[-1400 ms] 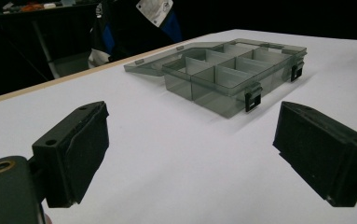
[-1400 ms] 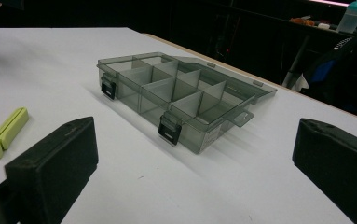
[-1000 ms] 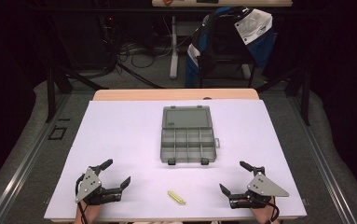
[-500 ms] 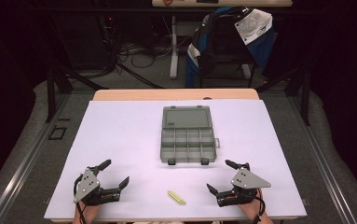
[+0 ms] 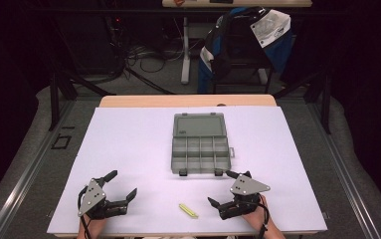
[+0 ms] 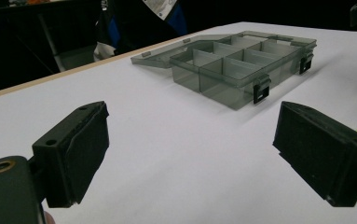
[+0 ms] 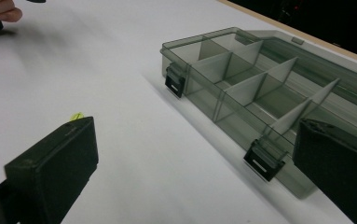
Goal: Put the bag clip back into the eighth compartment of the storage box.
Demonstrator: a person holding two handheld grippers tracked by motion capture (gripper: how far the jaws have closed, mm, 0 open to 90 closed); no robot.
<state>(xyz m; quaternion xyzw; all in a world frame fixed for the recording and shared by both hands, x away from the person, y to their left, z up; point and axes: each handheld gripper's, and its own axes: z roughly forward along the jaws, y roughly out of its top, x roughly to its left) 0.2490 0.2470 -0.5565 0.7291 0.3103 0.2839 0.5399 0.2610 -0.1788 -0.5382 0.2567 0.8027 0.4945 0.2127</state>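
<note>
Right gripper [image 5: 225, 191]: jaws spread wide, nothing between them; the yellow-green stick [image 5: 188, 210] lies flat on the sheet just off its lower jaw, toward the left gripper [image 5: 122, 185], which also stands open and empty. The stick's long axis runs diagonally, its far end pointing back between the two hands. It lies nearer the right gripper, so that hand likely takes it; the open box [image 5: 201, 148] sits just beyond the right jaws.

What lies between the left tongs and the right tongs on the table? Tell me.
A small yellow-green stick lies on the white table between the left tongs and the right tongs, nearer the right; the high view shows it.
</note>
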